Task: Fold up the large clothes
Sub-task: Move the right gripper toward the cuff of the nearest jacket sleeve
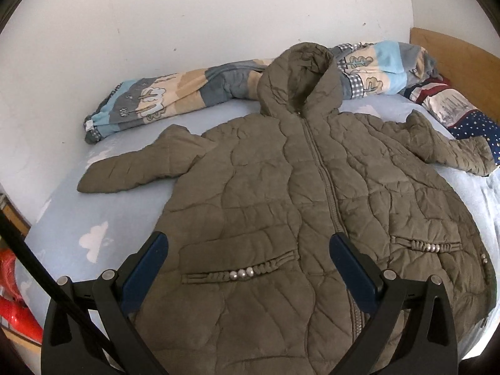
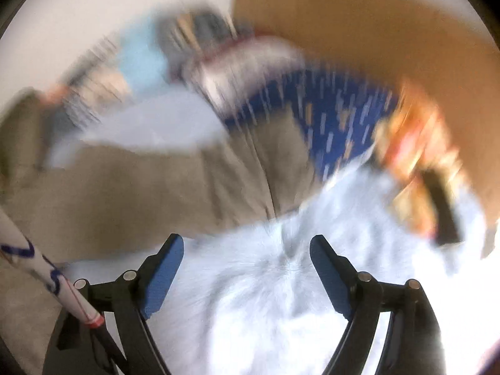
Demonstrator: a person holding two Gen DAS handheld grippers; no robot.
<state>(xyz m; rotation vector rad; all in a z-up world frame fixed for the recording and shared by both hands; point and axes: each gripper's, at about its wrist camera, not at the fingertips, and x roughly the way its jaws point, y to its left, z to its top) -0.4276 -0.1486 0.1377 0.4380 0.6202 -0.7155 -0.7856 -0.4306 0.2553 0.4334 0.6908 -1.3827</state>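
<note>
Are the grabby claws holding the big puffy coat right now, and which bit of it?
No, nothing is held. The left gripper hangs open above the coat, and the right gripper is open over the blue sheet.

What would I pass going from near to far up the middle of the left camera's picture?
The open left tool → the olive-green quilted hooded jacket lying flat, hood farthest → the rolled patchwork quilt in blue, beige and grey → the white wall.
</note>
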